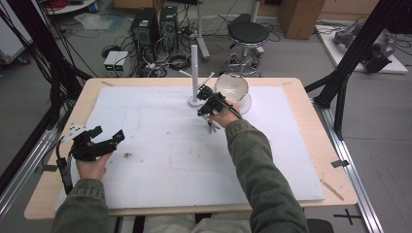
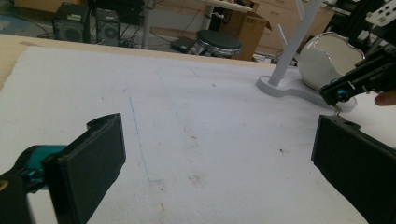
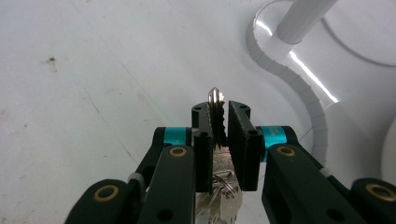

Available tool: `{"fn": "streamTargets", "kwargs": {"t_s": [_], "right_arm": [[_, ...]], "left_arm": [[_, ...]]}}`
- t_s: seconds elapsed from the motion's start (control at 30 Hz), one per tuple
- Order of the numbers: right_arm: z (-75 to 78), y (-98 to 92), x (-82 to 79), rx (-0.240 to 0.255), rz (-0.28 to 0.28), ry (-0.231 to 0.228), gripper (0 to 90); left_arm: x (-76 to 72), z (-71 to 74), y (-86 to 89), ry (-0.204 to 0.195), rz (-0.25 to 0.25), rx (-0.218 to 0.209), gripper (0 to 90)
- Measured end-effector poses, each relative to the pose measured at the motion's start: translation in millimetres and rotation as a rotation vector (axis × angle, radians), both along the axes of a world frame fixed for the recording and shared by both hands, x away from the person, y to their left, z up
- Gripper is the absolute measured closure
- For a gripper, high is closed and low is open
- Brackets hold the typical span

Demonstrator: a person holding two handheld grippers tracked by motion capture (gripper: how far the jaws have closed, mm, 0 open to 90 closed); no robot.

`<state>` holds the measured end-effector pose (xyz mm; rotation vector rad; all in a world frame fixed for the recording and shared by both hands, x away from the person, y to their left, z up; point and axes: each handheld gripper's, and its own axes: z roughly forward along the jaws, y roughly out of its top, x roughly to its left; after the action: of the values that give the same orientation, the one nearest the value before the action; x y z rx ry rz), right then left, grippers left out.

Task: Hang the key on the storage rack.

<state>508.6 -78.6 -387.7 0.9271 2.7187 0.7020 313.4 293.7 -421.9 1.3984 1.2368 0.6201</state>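
Keys (image 3: pixel 216 116) clamped edge-on in right gripper (image 3: pixel 219 114), jaws closed tight on them; rest of bunch hidden beneath the jaws. From the high view, barely discernible, dangling below hand near white stand (image 1: pixel 195 73) and bowl (image 1: pixel 232 90). Left gripper (image 2: pixel 210 154) spread wide, empty, above white mat (image 2: pixel 187 107).

Silver keys (image 3: pixel 215 109); black gripper (image 3: pixel 219 126), teal bands; mat (image 1: pixel 160 145) apparently white.

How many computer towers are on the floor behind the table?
2. The left computer tower and the right computer tower stand side by side on the floor beyond the table's far edge; others may be hidden.
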Motion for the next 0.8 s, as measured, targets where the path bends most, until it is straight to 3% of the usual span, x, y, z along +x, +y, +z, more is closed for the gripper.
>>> {"fn": "streamTargets", "kwargs": {"t_s": [0.37, 0.43, 0.8], "right_arm": [[19.3, -13.7, -14.3, 0.048, -0.014, -0.041, 80.4], [28.0, -16.3, -18.5, 0.081, -0.015, -0.048, 80.5], [42.9, -24.4, -26.2, 0.112, -0.014, -0.071, 82.4]], "left_arm": [[-0.4, 0.4, -0.6, -0.004, 0.0, -0.007, 3.4], [-0.5, 0.4, -0.6, -0.003, 0.0, -0.006, 3.4], [-0.6, 0.7, -0.5, -0.005, 0.002, -0.014, 3.4]]}}
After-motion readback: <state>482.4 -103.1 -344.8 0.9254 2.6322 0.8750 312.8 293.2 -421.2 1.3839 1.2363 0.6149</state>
